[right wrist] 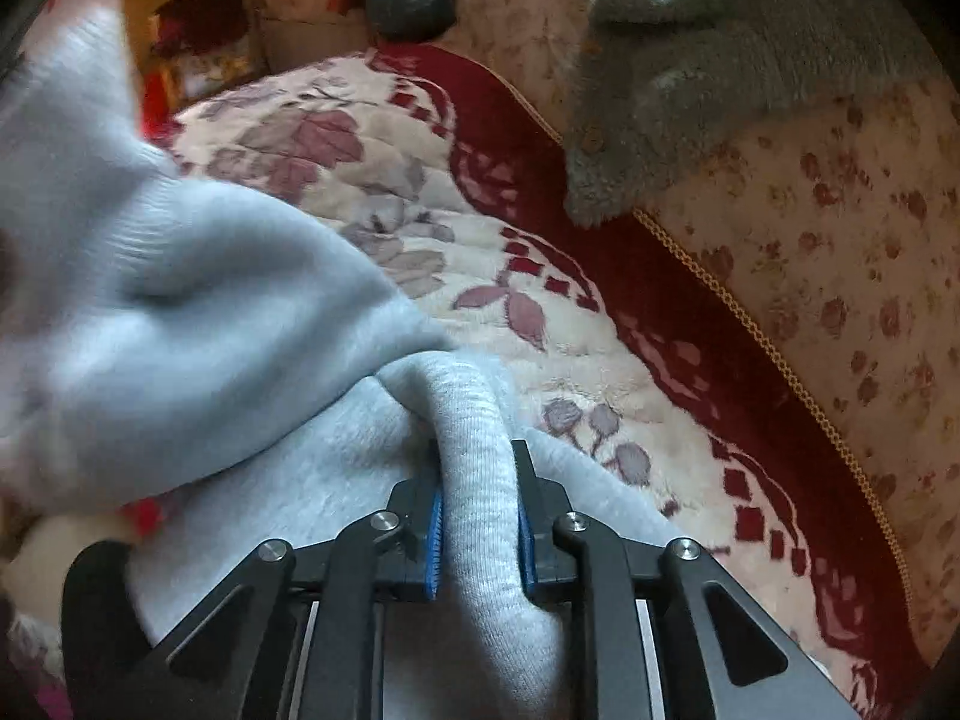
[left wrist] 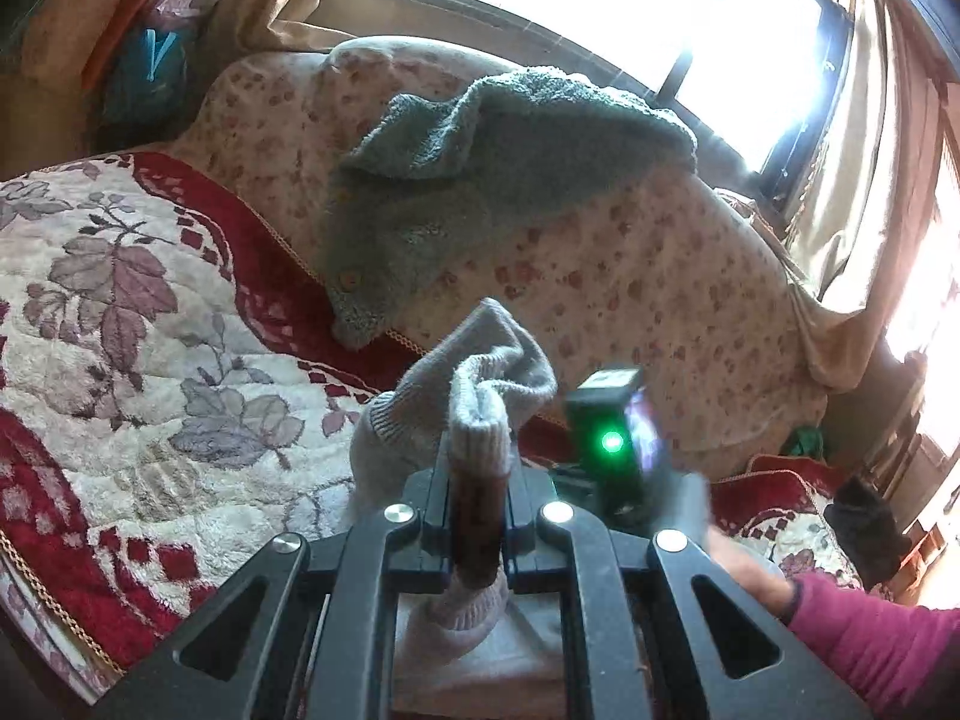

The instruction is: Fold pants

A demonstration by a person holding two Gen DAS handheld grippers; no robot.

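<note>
The light grey knit pants (left wrist: 480, 396) are held up above the bed. My left gripper (left wrist: 477, 480) is shut on a ribbed edge of the pants, with cloth bunched between and in front of the fingers. My right gripper (right wrist: 480, 480) is shut on another ribbed band of the pants (right wrist: 198, 312), which billow to the left and hide the lower left of that view. The right gripper's body with a green light (left wrist: 612, 441) shows just right of my left gripper, close beside it.
The bed has a cream and red floral blanket (left wrist: 120, 300) (right wrist: 420, 228). A floral cushion (left wrist: 630, 288) with a grey-green fleece garment (left wrist: 480, 156) (right wrist: 690, 90) draped over it stands at the back. Window and curtains (left wrist: 852, 150) are behind. A hand in a pink sleeve (left wrist: 870, 636) is at the right.
</note>
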